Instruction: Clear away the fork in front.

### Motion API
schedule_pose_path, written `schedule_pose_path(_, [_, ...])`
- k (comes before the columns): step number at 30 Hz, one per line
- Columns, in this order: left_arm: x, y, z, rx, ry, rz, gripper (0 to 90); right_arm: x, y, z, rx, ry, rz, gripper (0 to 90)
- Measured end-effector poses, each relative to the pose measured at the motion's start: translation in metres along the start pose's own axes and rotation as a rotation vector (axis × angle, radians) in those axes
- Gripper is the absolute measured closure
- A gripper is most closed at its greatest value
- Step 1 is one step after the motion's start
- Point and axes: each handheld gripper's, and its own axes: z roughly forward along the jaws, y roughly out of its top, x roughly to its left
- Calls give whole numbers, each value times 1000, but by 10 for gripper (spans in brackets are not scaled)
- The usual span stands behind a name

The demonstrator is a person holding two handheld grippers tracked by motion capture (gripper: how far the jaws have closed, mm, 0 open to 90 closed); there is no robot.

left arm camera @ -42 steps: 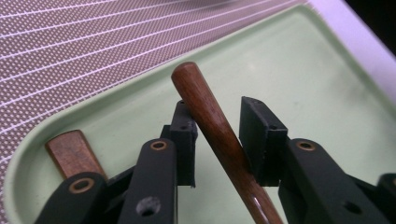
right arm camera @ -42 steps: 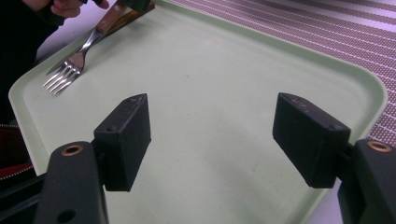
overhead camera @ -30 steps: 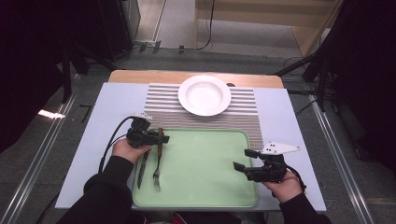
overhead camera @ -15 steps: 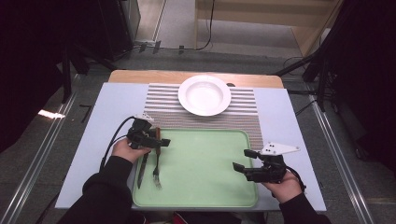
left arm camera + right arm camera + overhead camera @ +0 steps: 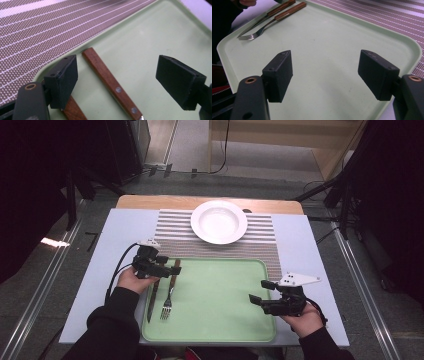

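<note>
Green tray (image 5: 220,320) sits at the near edge of the table w/ the striped placemat (image 5: 175,232) just behind it and the white plate (image 5: 219,222) on the mat's far side. Along the tray's left side lie two wood-handled pieces of cutlery, side by side and nearly parallel: the knife (image 5: 151,300) hard against the left rim and the fork (image 5: 170,290) just inboard, tines toward the person, handles toward the mat. Long axes run near-to-far, tilted a little. Left gripper (image 5: 167,266) hovers right over the handle ends, so the left hand is clearly the nearer one; right gripper (image 5: 256,292) is well apart at the tray's right edge, over bare tray. In the left gripper view the fork handle (image 5: 110,81) runs diagonally btwn the two pads w/ daylight on both sides, not touched; the knife handle (image 5: 73,110) peeks out under the left pad. Left jaws have just been opening and now stand spread wide, nothing pinched. Right jaws also spread, empty, w/ tray floor btwn them in the right gripper view. My read: fork looks just set down or about to be picked; any re-grip needs the pads square across the handle, and the knife being so close beside it is the snag risk.
</note>
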Motion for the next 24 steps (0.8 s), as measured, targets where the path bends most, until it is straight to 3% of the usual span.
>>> schedule_pose_path(3, [-5, 1, -3, -18, -20, 1, 175, 0, 0, -1, -2, -1, 2, 268])
schedule_pose_path(5, [-8, 2, -4, -27, -64, -4, 186, -1, 0, -1, -2, -1, 3, 268])
schedule_pose_path(11, [-14, 4, -2, -25, -114, -12, 398, -1, -1, -1, -1, -3, 4, 268])
schedule_pose_path(22, [-17, 4, 13, 11, -113, 15, 835, 0, -3, -3, -3, -13, 13, 268])
schedule_pose_path(24, [-17, 5, 17, 27, -112, 12, 877, 0, -4, -4, -3, -14, 14, 268])
